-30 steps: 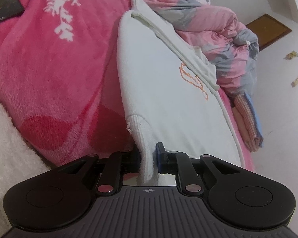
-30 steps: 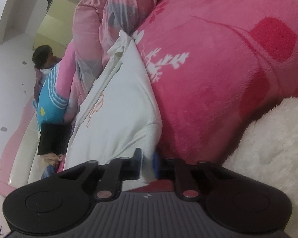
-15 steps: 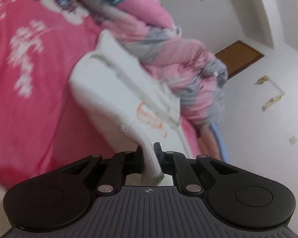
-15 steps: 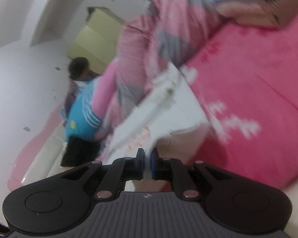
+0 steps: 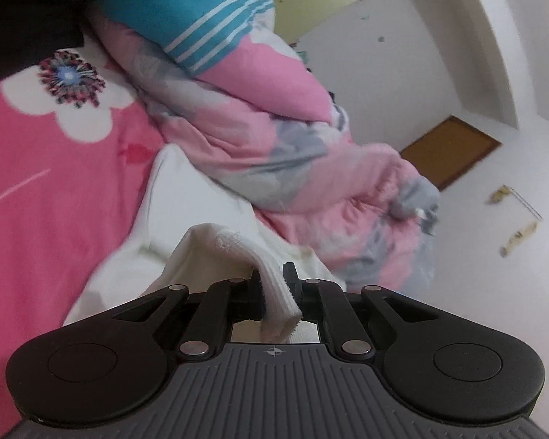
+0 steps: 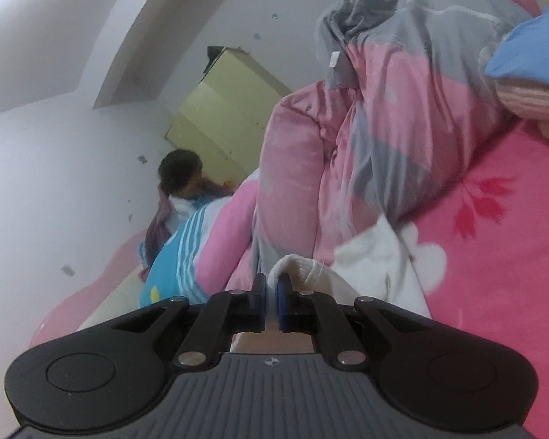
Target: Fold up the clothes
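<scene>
A white sweatshirt (image 5: 186,197) lies on the pink floral blanket (image 5: 47,190), its lower part lifted and carried over the rest. My left gripper (image 5: 272,274) is shut on the ribbed white hem, which sticks out between the fingers. In the right wrist view my right gripper (image 6: 272,285) is shut on another bunched corner of the same white sweatshirt (image 6: 377,259). Most of the garment's front is hidden under the folded-over part.
A pink and grey quilt (image 5: 274,139) is heaped along the far side of the bed, close behind the sweatshirt. A person in a blue striped top (image 6: 179,256) sits by the wall. A black garment (image 5: 25,18) lies at the blanket's far left. Folded blue and pink cloths (image 6: 523,80) sit on the right.
Both grippers have lifted the sweatshirt's hem and swung it forward over the garment toward the quilt. The flat front with its orange print is no longer in view.
</scene>
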`<act>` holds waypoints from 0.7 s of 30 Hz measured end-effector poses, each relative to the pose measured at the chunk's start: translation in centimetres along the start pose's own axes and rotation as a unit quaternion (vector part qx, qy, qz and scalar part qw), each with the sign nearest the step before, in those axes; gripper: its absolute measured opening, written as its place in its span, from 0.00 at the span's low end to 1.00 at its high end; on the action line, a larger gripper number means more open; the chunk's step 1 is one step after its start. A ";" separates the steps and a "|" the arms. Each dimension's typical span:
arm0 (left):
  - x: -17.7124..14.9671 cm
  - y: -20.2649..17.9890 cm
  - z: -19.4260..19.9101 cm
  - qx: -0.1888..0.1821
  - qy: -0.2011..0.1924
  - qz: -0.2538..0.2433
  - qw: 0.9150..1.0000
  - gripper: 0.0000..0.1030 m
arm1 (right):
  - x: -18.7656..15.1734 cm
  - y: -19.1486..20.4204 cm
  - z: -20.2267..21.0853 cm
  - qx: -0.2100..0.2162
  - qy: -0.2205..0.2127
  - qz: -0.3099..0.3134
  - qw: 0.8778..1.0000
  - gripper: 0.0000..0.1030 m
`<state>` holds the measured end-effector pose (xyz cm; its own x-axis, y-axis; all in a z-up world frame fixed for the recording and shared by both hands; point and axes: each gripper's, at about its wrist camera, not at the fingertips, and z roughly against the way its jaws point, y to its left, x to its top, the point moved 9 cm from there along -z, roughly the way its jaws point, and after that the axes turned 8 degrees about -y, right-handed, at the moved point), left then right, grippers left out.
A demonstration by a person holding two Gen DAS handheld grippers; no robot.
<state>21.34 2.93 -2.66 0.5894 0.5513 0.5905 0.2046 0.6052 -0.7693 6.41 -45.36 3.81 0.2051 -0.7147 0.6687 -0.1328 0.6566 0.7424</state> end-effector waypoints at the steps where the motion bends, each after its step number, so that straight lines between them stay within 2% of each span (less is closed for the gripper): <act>1: 0.7 0.2 -1.5 0.004 0.000 0.000 1.000 0.06 | 0.6 -0.5 -1.6 -0.002 -0.002 -0.004 1.000 0.04; 7: 2.4 2.7 -9.8 0.045 0.008 0.000 0.999 0.06 | -0.1 -7.5 -8.4 -0.054 0.020 -0.067 0.996 0.04; 11: 1.6 5.8 -14.1 0.079 0.033 0.011 0.996 0.08 | -1.0 -12.4 -12.6 -0.091 0.039 -0.111 0.989 0.04; 14: 1.2 8.5 -15.2 0.084 0.048 0.088 0.991 0.14 | -1.7 -16.1 -15.7 -0.118 0.052 -0.143 0.981 0.07; 15: 1.3 8.9 -15.2 0.075 0.051 0.117 0.989 0.18 | -1.9 -17.3 -16.8 -0.127 0.056 -0.154 0.978 0.08; 17: 1.8 9.5 -14.8 0.053 0.050 0.171 0.983 0.27 | -2.1 -19.2 -18.1 -0.138 0.060 -0.176 0.973 0.21; 18: 2.3 9.6 -14.4 0.044 0.041 0.194 0.979 0.38 | -1.9 -19.3 -17.5 -0.133 0.051 -0.187 0.972 0.26; 19: 2.8 9.8 -13.9 0.040 0.029 0.211 0.976 0.47 | -1.6 -19.4 -16.9 -0.128 0.043 -0.199 0.971 0.36; 20: 3.4 10.0 -13.0 0.039 0.012 0.222 0.974 0.51 | -1.3 -19.5 -16.2 -0.122 0.035 -0.210 0.969 0.45; 21: 3.9 10.1 -12.2 0.040 -0.005 0.231 0.972 0.55 | -1.0 -19.6 -15.6 -0.116 0.026 -0.221 0.968 0.48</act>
<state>35.21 4.22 -11.06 0.5959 0.7803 0.1898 -0.1413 0.3345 -0.9317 23.94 -53.82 -12.03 0.2414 -0.9290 0.2804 0.2002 0.3304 0.9224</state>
